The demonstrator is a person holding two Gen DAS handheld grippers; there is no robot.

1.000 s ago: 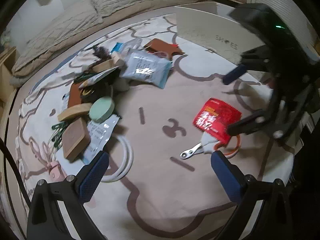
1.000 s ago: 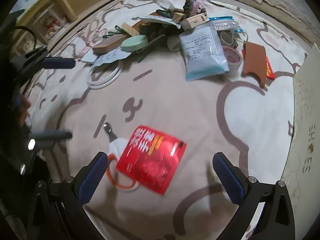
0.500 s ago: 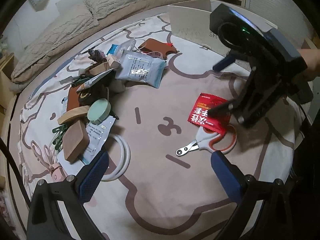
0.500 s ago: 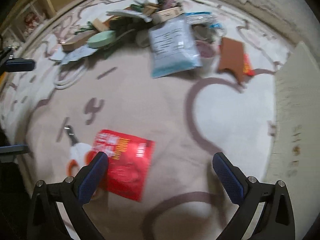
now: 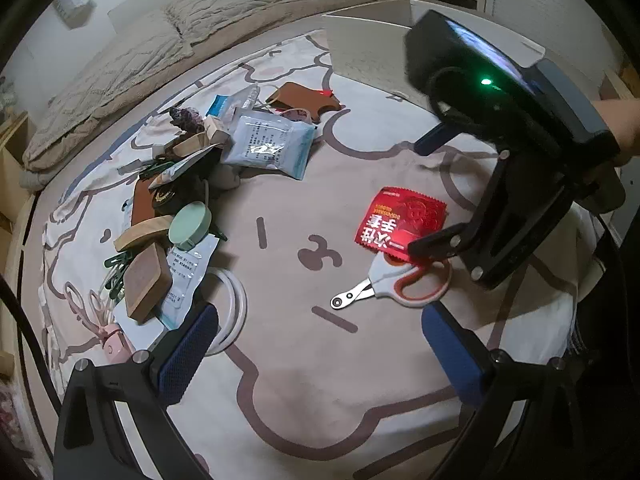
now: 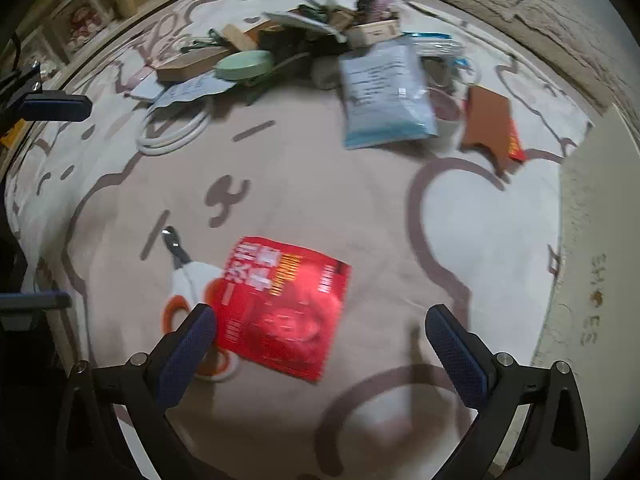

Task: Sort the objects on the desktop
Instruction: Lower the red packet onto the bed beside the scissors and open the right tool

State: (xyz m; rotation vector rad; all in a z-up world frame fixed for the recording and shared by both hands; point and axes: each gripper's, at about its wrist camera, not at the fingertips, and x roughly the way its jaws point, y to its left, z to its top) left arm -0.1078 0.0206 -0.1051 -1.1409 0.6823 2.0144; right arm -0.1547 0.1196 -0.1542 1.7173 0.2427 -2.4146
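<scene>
Showing "SHOES" lettering (image 6: 592,300) alone, the right view; both grippers' fingers (image 6: 188,352) released.

"SHOES" printed in grey capitals on white box (image 6: 592,264), second letter O replaced by small brown mark, seen in right wrist view. Large white and yellow Chinese characters carried on red packet (image 6: 282,306); blurred, not legible. Dense fine print borne on pale blue pouch (image 5: 268,146) and on white sachet (image 5: 182,280); too small to be read.
</scene>
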